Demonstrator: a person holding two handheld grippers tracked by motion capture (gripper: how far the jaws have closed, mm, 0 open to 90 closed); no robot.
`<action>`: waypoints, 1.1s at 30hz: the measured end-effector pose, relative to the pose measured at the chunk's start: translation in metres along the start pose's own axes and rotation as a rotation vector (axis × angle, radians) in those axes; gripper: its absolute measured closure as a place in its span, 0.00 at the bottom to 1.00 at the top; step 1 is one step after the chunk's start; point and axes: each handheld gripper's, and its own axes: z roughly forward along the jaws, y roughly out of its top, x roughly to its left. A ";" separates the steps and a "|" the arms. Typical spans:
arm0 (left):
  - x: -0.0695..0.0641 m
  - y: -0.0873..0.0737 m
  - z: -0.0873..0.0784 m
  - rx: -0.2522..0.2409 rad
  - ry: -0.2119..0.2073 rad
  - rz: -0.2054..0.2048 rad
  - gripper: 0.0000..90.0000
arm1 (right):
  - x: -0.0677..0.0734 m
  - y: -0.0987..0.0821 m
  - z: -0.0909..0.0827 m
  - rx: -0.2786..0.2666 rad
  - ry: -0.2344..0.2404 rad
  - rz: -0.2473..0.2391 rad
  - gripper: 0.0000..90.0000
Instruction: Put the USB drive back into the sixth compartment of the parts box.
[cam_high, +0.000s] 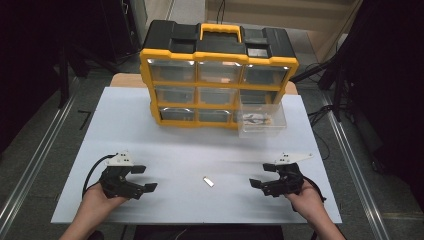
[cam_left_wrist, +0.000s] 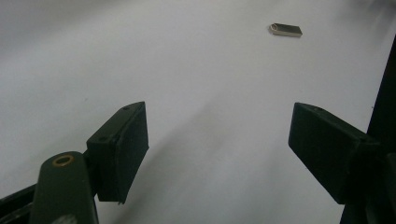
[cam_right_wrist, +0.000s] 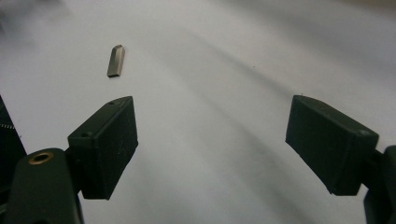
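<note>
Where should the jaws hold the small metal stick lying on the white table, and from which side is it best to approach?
Probably from above, closing across the two long sides of the metal stick near its middle. It lies flat on the white table, slim and rectangular, so its narrow width suits the jaws. Both the left gripper and right gripper are open with nothing between them.

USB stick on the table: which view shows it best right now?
The right gripper view: the USB stick lies closest and largest there, clear ahead of the open jaws. The left gripper view shows it smaller, near the top edge, ring end visible. The high view shows it tiny, between both grippers.
</note>
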 end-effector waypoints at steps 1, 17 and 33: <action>0.000 0.000 0.000 0.000 0.000 0.000 0.24 | 0.000 0.000 0.000 -0.003 0.005 0.006 0.17; 0.000 -0.001 -0.003 -0.015 0.011 -0.011 0.24 | -0.001 0.000 0.003 0.017 -0.013 -0.001 0.17; -0.001 -0.001 -0.003 -0.012 0.008 -0.006 0.24 | 0.001 0.001 0.002 0.012 0.011 -0.010 0.17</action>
